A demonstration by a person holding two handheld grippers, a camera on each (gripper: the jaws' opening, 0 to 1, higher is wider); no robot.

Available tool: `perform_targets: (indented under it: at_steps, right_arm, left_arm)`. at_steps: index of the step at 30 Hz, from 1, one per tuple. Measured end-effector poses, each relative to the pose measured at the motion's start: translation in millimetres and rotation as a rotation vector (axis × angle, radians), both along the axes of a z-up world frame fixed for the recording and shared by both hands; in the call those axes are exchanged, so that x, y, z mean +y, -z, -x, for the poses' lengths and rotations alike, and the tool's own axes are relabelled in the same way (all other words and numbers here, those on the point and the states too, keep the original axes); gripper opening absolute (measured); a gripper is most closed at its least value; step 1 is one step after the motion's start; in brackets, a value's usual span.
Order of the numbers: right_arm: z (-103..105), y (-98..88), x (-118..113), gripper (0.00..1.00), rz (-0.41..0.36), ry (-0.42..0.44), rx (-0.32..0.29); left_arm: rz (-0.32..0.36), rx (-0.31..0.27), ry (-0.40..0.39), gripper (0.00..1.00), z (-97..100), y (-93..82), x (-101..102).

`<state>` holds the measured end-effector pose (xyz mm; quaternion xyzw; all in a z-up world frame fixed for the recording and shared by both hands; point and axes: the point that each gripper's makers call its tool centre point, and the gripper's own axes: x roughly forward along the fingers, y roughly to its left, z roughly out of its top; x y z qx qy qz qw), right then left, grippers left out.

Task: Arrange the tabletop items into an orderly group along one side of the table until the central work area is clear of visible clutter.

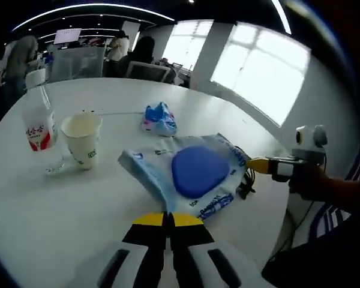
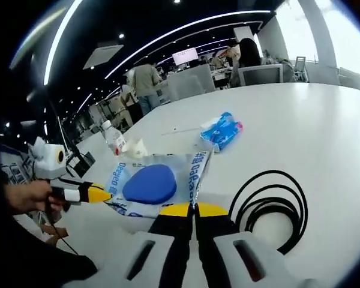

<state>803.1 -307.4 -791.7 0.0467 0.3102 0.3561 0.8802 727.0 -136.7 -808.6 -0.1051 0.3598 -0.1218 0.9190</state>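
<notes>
A clear plastic bag printed in blue (image 1: 219,201) lies on the white round table (image 1: 60,228), with a blue oval pad (image 1: 198,171) inside it. My left gripper (image 1: 167,217) is shut on the bag's near edge. At the opposite side my right gripper (image 1: 256,163), held by a hand, pinches the bag's far corner. In the right gripper view the same bag (image 2: 192,174) and pad (image 2: 150,183) stretch between my right gripper (image 2: 194,208), shut on its edge, and my left gripper (image 2: 99,194).
A water bottle (image 1: 39,126) and a paper cup (image 1: 81,138) stand at the left, and a blue tissue pack (image 1: 159,119) lies behind the bag. A coiled black cable (image 2: 270,201) rests beside my right gripper. Chairs and people are beyond the table.
</notes>
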Motion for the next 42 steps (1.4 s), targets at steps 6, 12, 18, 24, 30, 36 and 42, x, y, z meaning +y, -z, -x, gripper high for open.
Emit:
perform_targets:
  at_steps: [6,12,18,24,30,36,42]
  right_arm:
    - [-12.2,-7.9,4.3,0.00,0.007,0.004,-0.018]
    - [-27.1,-8.8,6.1,0.00,0.009,0.021,-0.022]
    - [-40.7,-5.9,7.4,0.00,0.015,0.043,-0.017]
    - [-48.3,-0.6,13.2,0.00,0.019,0.054,-0.005]
    - [-56.7,4.3,22.0,0.00,0.038,0.056,0.005]
    - [-61.6,9.2,31.6,0.00,0.050,0.055,0.020]
    - [-68.6,17.3,37.3,0.00,0.069,0.048,0.042]
  left_arm:
    - [-0.022,-0.007,0.012,0.00,-13.7,-0.5,4.9]
    - [-0.032,-0.004,0.001,0.00,-26.1,-3.3,9.0]
    - [-0.047,0.001,-0.003,0.00,-41.4,-1.6,14.8]
    - [-0.066,0.013,-0.011,0.00,-55.8,4.0,22.1]
    - [-0.072,0.028,-0.034,0.00,-66.6,12.8,31.1]
    - [-0.073,0.041,-0.063,0.00,-74.0,18.6,40.0]
    - [-0.082,0.059,-0.078,0.00,-79.5,24.5,45.9]
